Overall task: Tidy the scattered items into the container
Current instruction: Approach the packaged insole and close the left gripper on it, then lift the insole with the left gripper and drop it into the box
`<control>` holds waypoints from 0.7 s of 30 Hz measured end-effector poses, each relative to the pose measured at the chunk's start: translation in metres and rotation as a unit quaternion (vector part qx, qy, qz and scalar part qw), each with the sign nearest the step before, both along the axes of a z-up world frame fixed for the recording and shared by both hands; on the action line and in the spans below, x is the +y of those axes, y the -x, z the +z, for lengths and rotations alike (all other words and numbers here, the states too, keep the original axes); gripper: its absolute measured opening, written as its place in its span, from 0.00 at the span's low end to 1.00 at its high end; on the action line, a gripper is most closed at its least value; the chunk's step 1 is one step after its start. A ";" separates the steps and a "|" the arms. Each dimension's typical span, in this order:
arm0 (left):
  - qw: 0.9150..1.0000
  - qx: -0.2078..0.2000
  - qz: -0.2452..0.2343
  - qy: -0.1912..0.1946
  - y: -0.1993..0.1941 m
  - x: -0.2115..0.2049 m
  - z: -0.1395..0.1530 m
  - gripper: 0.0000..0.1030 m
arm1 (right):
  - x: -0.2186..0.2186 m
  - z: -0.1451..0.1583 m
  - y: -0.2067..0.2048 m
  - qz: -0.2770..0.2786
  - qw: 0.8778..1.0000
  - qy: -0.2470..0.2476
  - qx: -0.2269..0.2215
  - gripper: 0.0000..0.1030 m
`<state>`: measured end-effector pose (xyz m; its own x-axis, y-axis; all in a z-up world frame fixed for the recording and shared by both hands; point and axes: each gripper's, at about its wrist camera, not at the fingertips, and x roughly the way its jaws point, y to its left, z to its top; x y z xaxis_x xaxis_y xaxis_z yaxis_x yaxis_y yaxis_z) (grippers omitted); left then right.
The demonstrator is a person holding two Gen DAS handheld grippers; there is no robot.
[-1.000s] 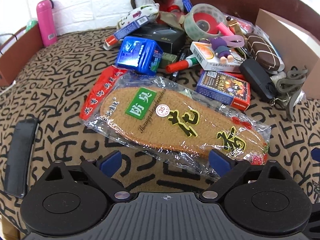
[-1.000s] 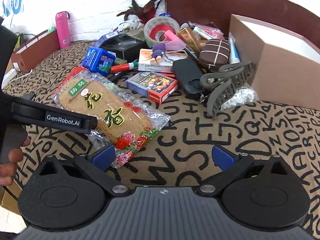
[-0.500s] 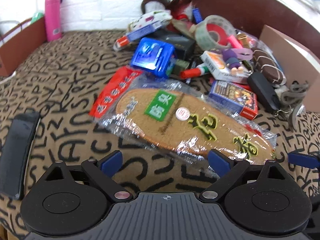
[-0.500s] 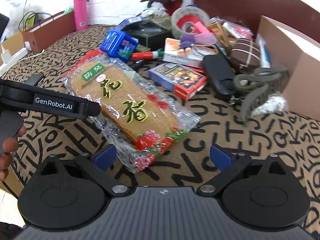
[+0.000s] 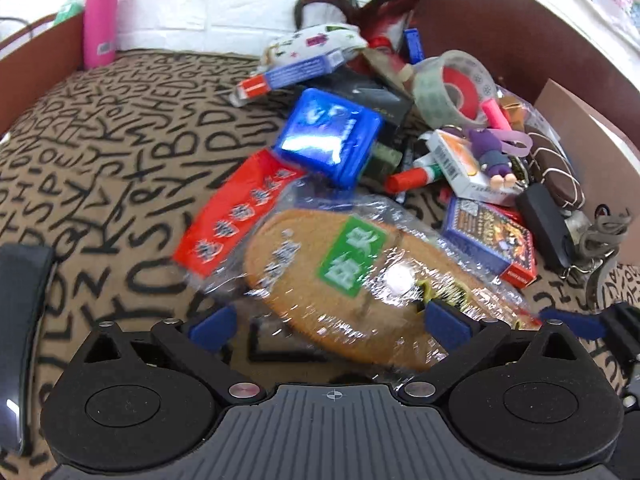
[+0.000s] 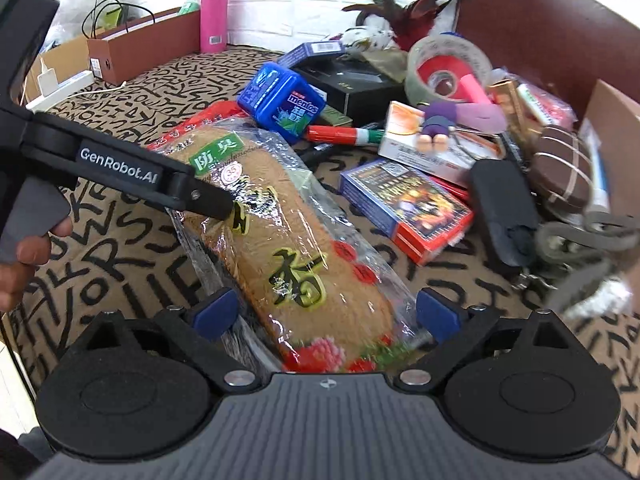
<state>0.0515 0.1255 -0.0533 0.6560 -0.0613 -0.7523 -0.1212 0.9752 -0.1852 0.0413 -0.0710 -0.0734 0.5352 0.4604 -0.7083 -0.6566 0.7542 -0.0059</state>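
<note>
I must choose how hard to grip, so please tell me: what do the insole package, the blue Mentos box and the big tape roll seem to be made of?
Insole package: thin clear plastic film, glossy and crinkled, over a tan, seemingly fibrous insole. Blue Mentos box: probably hard plastic, smooth with rounded corners and shiny highlights. Tape roll: translucent, likely plastic tape; its red core's material is unclear.

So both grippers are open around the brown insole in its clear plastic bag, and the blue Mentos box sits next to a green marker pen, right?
Almost. The marker pen beside the blue Mentos box is red, with only a little green near one end; the right wrist view shows it. Both grippers, left and right, are open around the bagged brown insole.
</note>
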 end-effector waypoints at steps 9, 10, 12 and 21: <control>0.999 -0.027 -0.041 0.020 0.009 -0.010 0.000 0.83 | -0.008 0.004 0.017 -0.004 1.000 -0.007 -0.001 0.73; 0.998 -0.029 -0.045 0.020 0.012 -0.012 0.000 0.77 | -0.011 0.005 0.022 -0.004 1.000 -0.005 -0.004 0.72; 0.998 -0.030 -0.049 0.025 0.015 -0.014 -0.001 0.72 | -0.017 0.006 0.032 -0.007 1.000 -0.001 -0.007 0.69; 0.997 -0.018 -0.043 0.061 0.016 -0.018 0.001 0.75 | -0.038 0.005 0.049 -0.026 0.999 -0.021 0.013 0.71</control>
<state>0.0355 0.1070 -0.0526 0.6713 -0.2093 -0.7111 -0.0281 0.9514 -0.3065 -0.0077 -0.1086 -0.0683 0.5403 0.4623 -0.7032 -0.6165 0.7862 0.0432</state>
